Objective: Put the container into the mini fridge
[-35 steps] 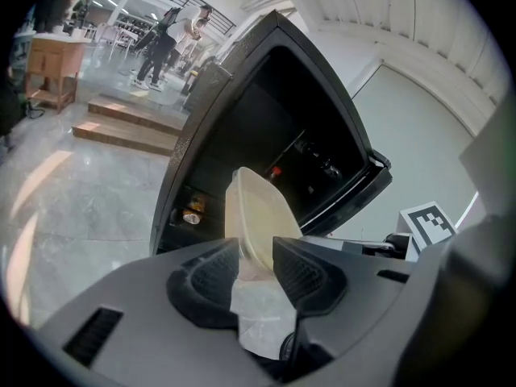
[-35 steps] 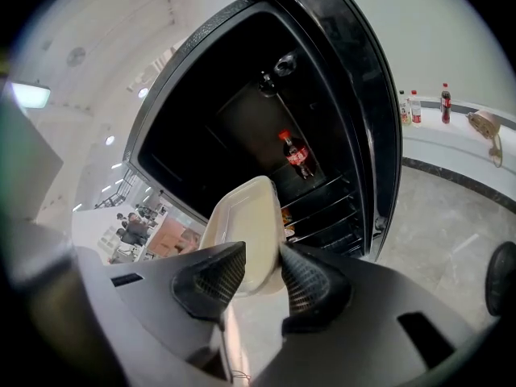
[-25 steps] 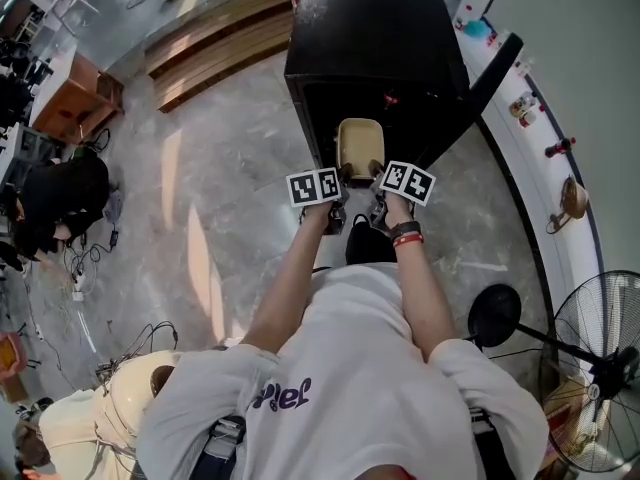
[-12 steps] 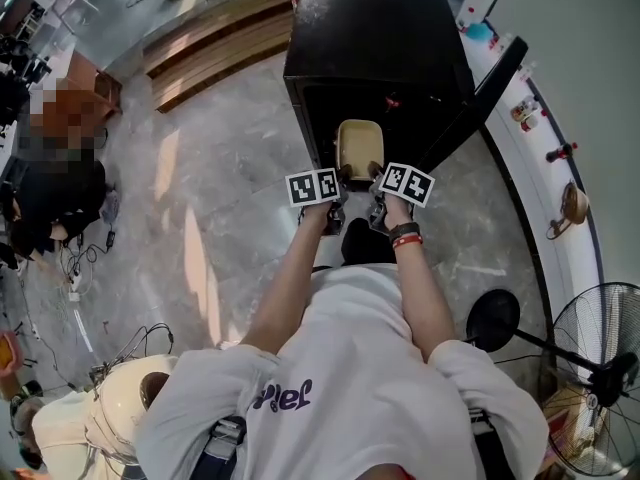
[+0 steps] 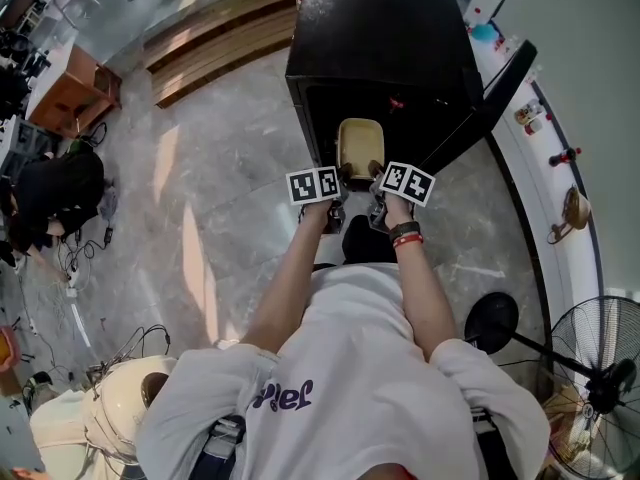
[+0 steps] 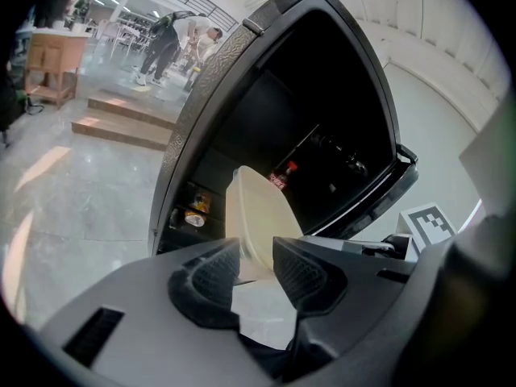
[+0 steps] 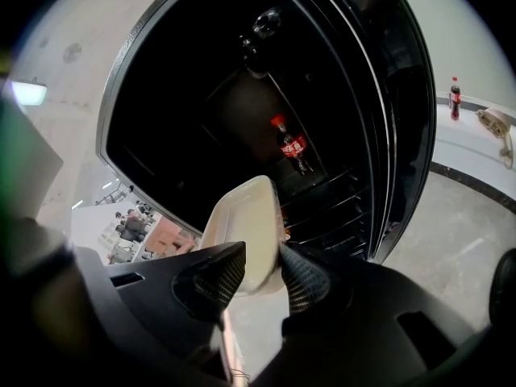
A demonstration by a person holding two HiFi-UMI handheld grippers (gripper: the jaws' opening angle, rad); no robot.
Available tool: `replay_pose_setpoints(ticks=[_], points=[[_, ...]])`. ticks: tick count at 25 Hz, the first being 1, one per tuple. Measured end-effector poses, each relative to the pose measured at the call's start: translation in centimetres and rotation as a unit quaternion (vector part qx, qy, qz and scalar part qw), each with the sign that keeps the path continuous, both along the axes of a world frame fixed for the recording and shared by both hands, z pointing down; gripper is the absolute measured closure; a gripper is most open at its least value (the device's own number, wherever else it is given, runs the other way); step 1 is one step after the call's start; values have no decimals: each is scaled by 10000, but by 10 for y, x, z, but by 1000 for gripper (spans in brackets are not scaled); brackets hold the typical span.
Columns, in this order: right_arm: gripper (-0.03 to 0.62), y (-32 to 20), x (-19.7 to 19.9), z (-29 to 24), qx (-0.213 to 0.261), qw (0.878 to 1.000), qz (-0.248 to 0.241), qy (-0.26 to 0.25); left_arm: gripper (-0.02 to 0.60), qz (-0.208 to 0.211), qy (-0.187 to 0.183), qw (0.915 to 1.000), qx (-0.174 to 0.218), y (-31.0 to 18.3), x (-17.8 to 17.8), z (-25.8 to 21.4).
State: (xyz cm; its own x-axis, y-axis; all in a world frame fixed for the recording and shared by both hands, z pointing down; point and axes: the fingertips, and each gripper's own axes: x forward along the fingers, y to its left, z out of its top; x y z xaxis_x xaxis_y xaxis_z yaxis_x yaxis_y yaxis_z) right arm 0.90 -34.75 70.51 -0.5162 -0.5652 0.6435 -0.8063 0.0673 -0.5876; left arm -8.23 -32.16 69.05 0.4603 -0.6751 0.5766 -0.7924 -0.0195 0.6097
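A beige lidded container (image 5: 360, 146) hangs in front of the open black mini fridge (image 5: 375, 38), at its dark opening. The fridge door (image 5: 482, 96) is swung out to the right. My left gripper (image 5: 344, 174) is shut on the container's near left edge, and my right gripper (image 5: 377, 174) is shut on its near right edge. In the left gripper view the container (image 6: 258, 220) stands edge-on between the pads of the left gripper (image 6: 256, 264). The right gripper view shows the container (image 7: 246, 228) pinched by the right gripper (image 7: 262, 276), with a cola bottle (image 7: 292, 145) inside the fridge.
Small cans (image 6: 192, 213) sit low in the fridge. A standing fan (image 5: 600, 368) and its round base (image 5: 492, 318) are at the right. A white ledge (image 5: 560, 203) with small items runs along the wall. Wooden steps (image 5: 215, 43) lie to the left, and a person (image 5: 110, 413) crouches at lower left.
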Motion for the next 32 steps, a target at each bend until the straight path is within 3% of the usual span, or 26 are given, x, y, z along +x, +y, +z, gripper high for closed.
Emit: replay_pose_setpoints(ticks=[23, 32], points=[[456, -46, 2, 37, -96, 9999, 98, 39, 448, 27, 56, 9999, -134, -48, 1, 37], [456, -70, -6, 40, 168, 9997, 184, -14, 448, -32, 5, 10000, 76, -74, -6, 42]])
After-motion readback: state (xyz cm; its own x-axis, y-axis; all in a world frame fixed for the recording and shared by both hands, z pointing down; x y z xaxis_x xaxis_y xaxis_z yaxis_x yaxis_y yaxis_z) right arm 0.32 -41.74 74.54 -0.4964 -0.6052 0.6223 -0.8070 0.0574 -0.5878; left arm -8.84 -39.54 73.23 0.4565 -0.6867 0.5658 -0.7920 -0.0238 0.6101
